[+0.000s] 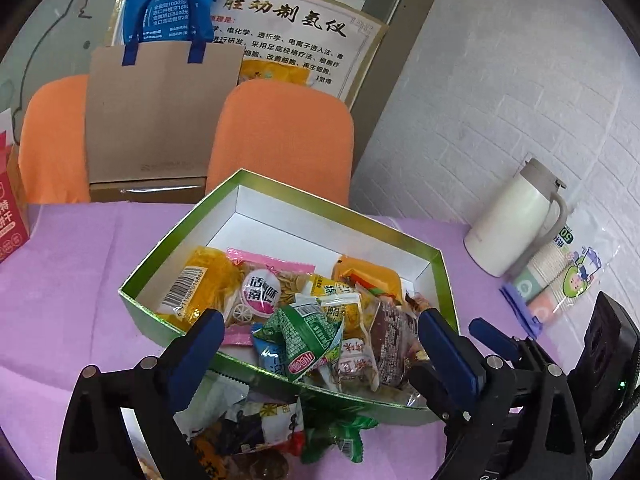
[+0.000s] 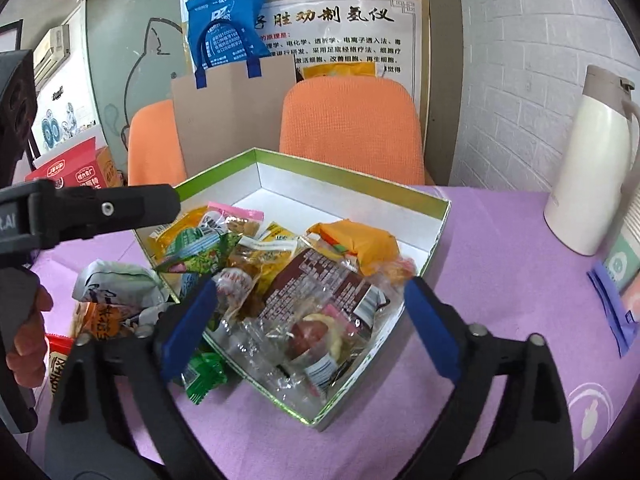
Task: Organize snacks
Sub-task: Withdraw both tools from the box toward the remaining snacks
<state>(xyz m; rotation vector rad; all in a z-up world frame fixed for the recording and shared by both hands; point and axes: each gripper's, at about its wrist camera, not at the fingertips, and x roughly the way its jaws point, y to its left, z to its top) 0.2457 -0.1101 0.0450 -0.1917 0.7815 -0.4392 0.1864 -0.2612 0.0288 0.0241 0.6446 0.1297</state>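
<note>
So there are two grippers here, both with blue pads, and one green-rimmed box (image 1: 256, 196) with a white inside, sitting in the middle of a purple tablecloth (image 1: 72, 280). Starting at the far left there's one red biscuit carton (image 1: 10, 224) at the table edge, then two orange chairs (image 1: 280, 136) behind the table with one brown cardboard sheet (image 1: 156, 120) propped between them and one blue tote bag (image 1: 172, 0) hanging above it. The left gripper (image 1: 320, 336) hangs over the near rim of the box with its jaws spread wide and nothing between them. The box itself is about half full: I can pick out a yellow pack with a barcode (image 1: 200, 284), a pink-edged seed pack (image 1: 264, 284), a crumpled green packet (image 1: 308, 332), an orange pack (image 1: 368, 276) and a dark brown one (image 1: 394, 344), all heaped toward the near side, the far corner still bare white. A few more packets lie loose (image 1: 256, 428) on the cloth just outside the near wall, too jumbled to count. The right gripper (image 2: 312, 328) is also gaping open, above a clear-wrapped snack (image 2: 316, 336) in the box's near corner, not clamped on it. Far right stands one cream thermos jug (image 1: 516, 220), with one pack of paper cups (image 1: 560, 276) beside it.
</note>
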